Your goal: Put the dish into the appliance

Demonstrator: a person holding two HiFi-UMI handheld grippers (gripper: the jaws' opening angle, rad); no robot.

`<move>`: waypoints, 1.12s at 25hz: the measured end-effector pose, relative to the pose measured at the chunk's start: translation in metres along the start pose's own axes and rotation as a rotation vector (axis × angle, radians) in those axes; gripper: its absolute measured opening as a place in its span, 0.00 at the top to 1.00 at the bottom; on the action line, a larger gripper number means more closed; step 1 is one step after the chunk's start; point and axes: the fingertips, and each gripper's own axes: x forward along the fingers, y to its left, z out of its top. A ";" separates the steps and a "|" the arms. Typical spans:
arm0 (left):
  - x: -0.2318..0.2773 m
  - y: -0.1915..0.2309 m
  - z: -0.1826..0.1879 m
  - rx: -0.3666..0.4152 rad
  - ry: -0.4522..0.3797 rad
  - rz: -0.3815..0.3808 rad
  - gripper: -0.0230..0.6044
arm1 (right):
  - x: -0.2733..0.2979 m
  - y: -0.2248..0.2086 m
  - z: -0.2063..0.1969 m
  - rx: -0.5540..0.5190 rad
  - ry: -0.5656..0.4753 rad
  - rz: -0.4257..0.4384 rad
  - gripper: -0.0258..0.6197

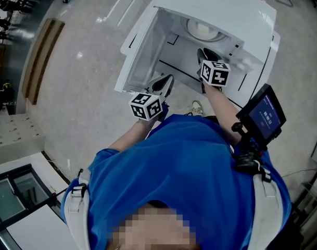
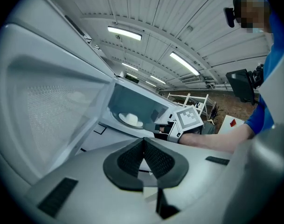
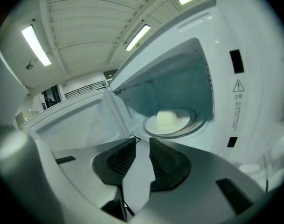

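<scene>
The white microwave [image 1: 241,14] stands with its door [image 1: 142,51] swung open to the left. Inside, a pale dish [image 1: 202,30] rests on the glass turntable [image 3: 188,125]; it also shows as the dish [image 3: 167,119] and the dish [image 2: 131,119]. My right gripper [image 1: 205,53] is at the cavity mouth, just short of the dish, its jaws a narrow gap apart with nothing between them [image 3: 142,146]. My left gripper [image 1: 166,82] hangs lower, near the open door [image 2: 53,101], with its jaws closed tip to tip [image 2: 143,141] and empty.
A dark screen [image 1: 262,113] is mounted at the person's right side. A shoe [image 1: 197,108] shows on the pale floor below the microwave. A wooden board [image 1: 41,56] lies at far left. White frames [image 2: 188,99] stand beyond the microwave.
</scene>
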 end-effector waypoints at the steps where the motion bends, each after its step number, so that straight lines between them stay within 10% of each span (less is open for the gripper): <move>1: -0.009 -0.007 -0.001 0.004 -0.002 -0.002 0.96 | -0.013 0.006 -0.001 -0.015 -0.005 0.001 0.82; 28: -0.037 -0.038 -0.033 0.052 -0.031 -0.015 0.95 | -0.136 0.056 -0.037 -0.253 -0.086 0.080 0.96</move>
